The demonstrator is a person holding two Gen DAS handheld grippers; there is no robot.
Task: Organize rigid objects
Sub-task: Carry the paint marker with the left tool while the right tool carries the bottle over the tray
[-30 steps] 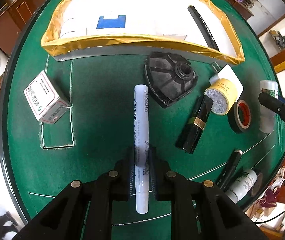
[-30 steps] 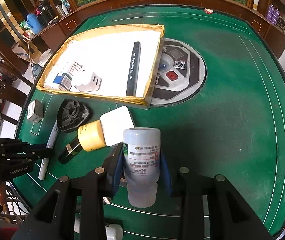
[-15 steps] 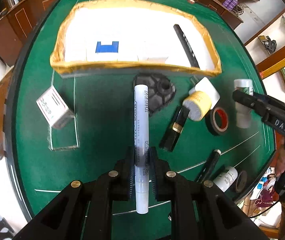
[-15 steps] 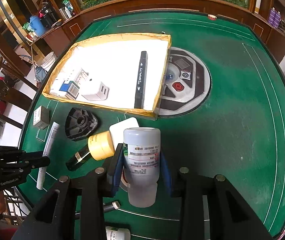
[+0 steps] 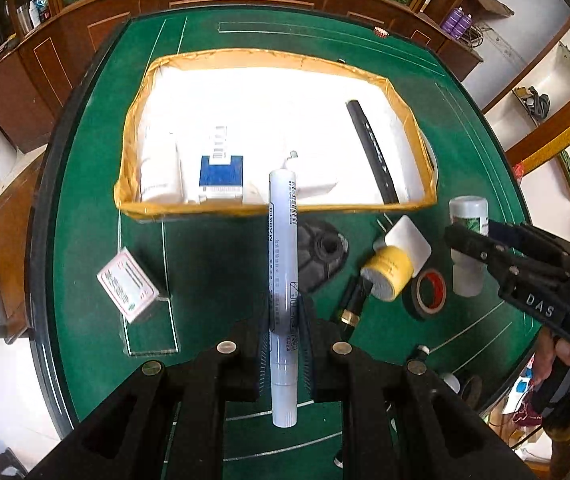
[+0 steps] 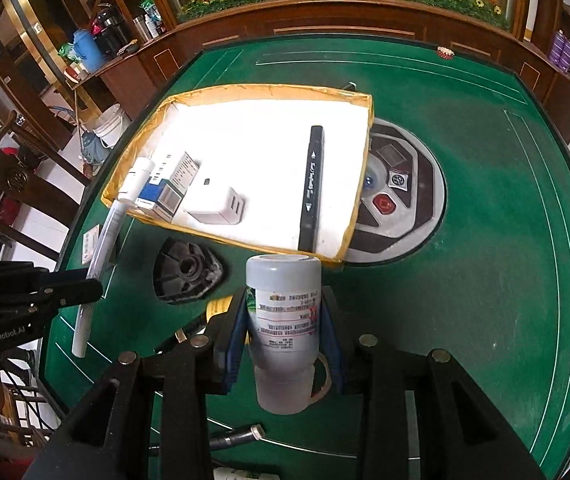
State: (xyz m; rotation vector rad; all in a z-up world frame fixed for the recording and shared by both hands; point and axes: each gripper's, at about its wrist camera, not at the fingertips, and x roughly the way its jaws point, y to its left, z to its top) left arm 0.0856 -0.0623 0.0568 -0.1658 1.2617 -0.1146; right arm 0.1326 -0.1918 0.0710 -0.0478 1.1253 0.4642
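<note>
My left gripper (image 5: 284, 322) is shut on a long white marker (image 5: 282, 264) and holds it above the green table, its tip over the near edge of the yellow-rimmed tray (image 5: 221, 209). My right gripper (image 6: 284, 334) is shut on a white pill bottle (image 6: 283, 308), lifted near the tray's front corner (image 6: 335, 258). The tray holds a black pen (image 6: 311, 188), a white charger (image 6: 219, 206), a blue-and-white box (image 6: 157, 196) and a small white bottle (image 6: 137, 178). The right gripper with the bottle (image 5: 467, 256) also shows in the left wrist view.
On the table before the tray lie a black triangular part (image 6: 187, 270), a yellow-capped jar (image 5: 387, 274), a white square lid (image 5: 407, 238), a black lipstick (image 5: 355, 304), a red-black tape roll (image 5: 429, 292) and a small box (image 5: 127, 284). A round control panel (image 6: 401, 192) sits right of the tray.
Both grippers rose and moved toward the tray. The marker's tip now overlaps the tray's near rim, and the bottle sits closer to the tray's front corner.
</note>
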